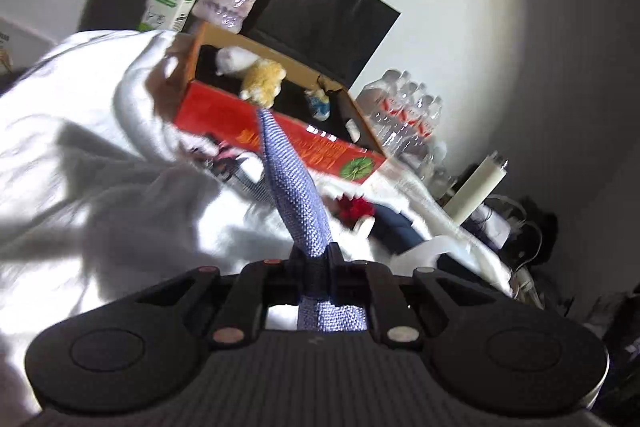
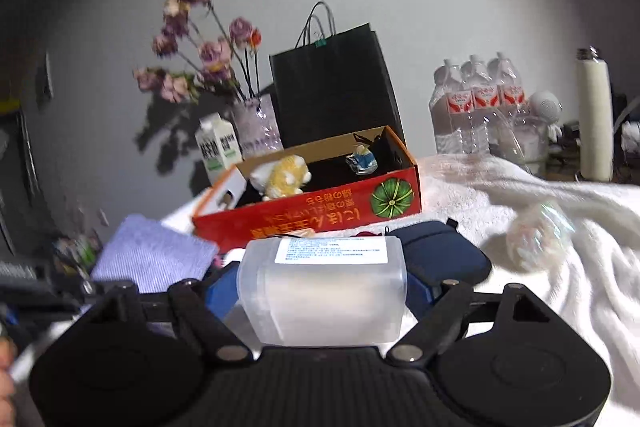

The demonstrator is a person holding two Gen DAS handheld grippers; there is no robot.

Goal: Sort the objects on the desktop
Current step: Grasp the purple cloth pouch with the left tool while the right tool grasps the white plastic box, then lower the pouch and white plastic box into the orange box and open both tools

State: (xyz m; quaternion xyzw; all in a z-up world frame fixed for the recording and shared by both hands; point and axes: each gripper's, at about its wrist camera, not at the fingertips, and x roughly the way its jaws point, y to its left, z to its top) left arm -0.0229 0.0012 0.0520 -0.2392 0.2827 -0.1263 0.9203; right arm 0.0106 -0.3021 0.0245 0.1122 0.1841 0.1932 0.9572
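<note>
The left gripper's fingers (image 1: 335, 259) pinch the lilac woven pouch (image 1: 298, 187) edge-on, below the red box (image 1: 280, 139); the right gripper (image 2: 320, 291) clamps the translucent plastic case (image 2: 320, 291). Each should clear the box wall before release.

Red box (image 2: 320, 211) holds two plush toys (image 2: 286, 177) and one small figurine (image 2: 362, 159); behind it one milk carton (image 2: 218, 145), one black bag (image 2: 336, 91).
</note>
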